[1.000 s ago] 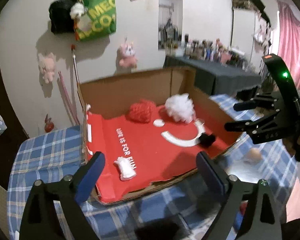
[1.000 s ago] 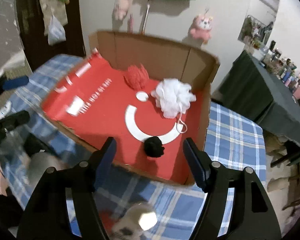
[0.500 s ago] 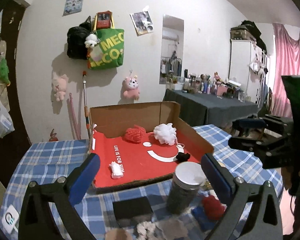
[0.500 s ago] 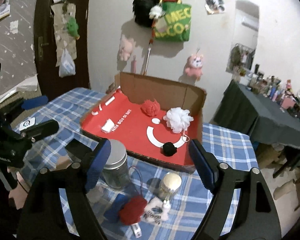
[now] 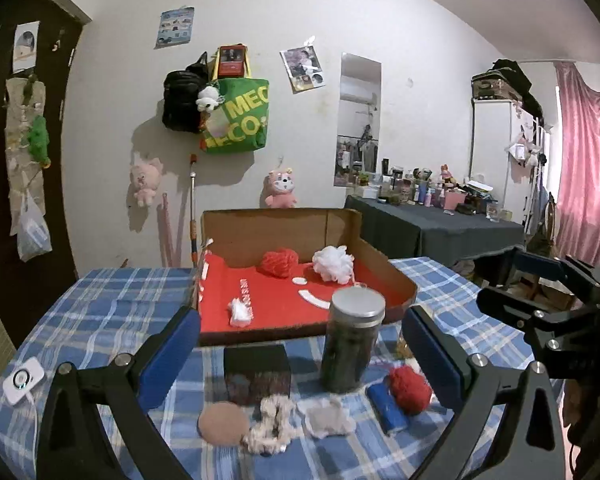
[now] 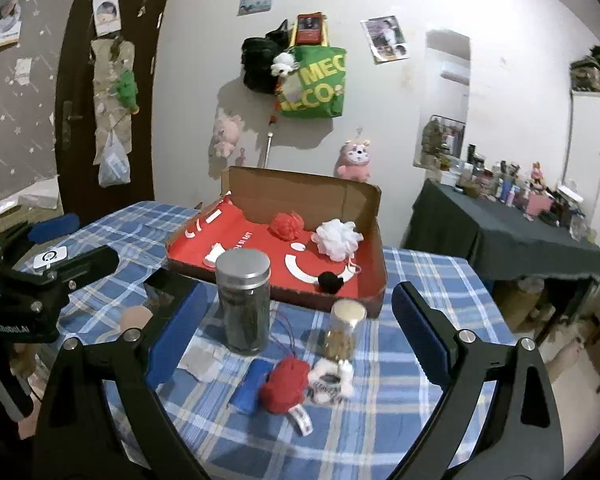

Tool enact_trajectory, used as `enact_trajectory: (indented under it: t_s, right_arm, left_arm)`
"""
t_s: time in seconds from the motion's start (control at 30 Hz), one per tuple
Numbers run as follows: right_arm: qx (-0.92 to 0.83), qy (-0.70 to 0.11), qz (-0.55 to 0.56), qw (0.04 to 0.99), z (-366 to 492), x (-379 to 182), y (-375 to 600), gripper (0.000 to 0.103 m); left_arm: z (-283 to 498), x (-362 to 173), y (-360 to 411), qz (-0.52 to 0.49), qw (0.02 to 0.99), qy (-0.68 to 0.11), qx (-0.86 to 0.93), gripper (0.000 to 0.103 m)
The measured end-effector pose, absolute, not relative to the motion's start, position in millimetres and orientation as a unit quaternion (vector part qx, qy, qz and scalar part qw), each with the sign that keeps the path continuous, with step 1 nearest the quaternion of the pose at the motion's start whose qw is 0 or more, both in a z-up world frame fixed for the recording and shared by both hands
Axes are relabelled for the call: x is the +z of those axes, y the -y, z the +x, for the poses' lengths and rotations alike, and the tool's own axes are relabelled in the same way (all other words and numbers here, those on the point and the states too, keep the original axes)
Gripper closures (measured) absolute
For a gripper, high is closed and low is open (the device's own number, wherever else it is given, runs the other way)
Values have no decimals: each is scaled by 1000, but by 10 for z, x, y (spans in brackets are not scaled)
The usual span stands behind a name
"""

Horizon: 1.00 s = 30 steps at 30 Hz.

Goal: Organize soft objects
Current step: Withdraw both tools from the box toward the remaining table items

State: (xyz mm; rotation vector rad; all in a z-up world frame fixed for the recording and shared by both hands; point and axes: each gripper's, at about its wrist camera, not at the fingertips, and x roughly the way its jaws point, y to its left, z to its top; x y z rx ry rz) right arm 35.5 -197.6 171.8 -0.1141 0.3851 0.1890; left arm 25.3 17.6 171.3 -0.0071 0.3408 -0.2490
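A cardboard box point(image 5: 395, 280) point(image 6: 373, 248) with a red floor stands mid-table. In it lie a red puff point(image 5: 279, 262) point(image 6: 286, 224), a white puff point(image 5: 333, 264) point(image 6: 337, 238), a small white piece point(image 5: 240, 312) and a black pompom point(image 6: 329, 281). On the cloth in front lie a red yarn ball point(image 5: 409, 390) point(image 6: 284, 384), a blue roll point(image 5: 387, 406) point(image 6: 250, 388), a tan pad point(image 5: 223, 424), a fluffy scrunchie point(image 5: 270, 428) and a grey-white cloth point(image 5: 327, 420). My left gripper point(image 5: 300, 356) and right gripper point(image 6: 296, 336) are open and empty, above the near table.
A tall dark jar with a metal lid point(image 5: 353, 344) point(image 6: 244, 300), a small jar point(image 6: 345, 330) and a black block point(image 5: 257, 372) stand before the box. A white device point(image 5: 22, 378) lies at the left edge. The blue plaid tablecloth point(image 5: 112, 304) covers the table.
Both grippers have pulled back and up from over the box. The front of the table with the jars and loose soft things has come into view.
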Motion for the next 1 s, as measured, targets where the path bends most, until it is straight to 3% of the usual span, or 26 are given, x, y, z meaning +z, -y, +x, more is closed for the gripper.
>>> enact_trajectory:
  t_s: [0.3,1.0]
  right_arm:
    - [59,-184,-42,980,133,1299,1995,7]
    - [59,-283,-16,957,430,560,2015,7]
  left_arm:
    - [64,1256,-176,-1,979,-185,-90,0]
    - [234,641,-257,-16,962,-264,-72,0]
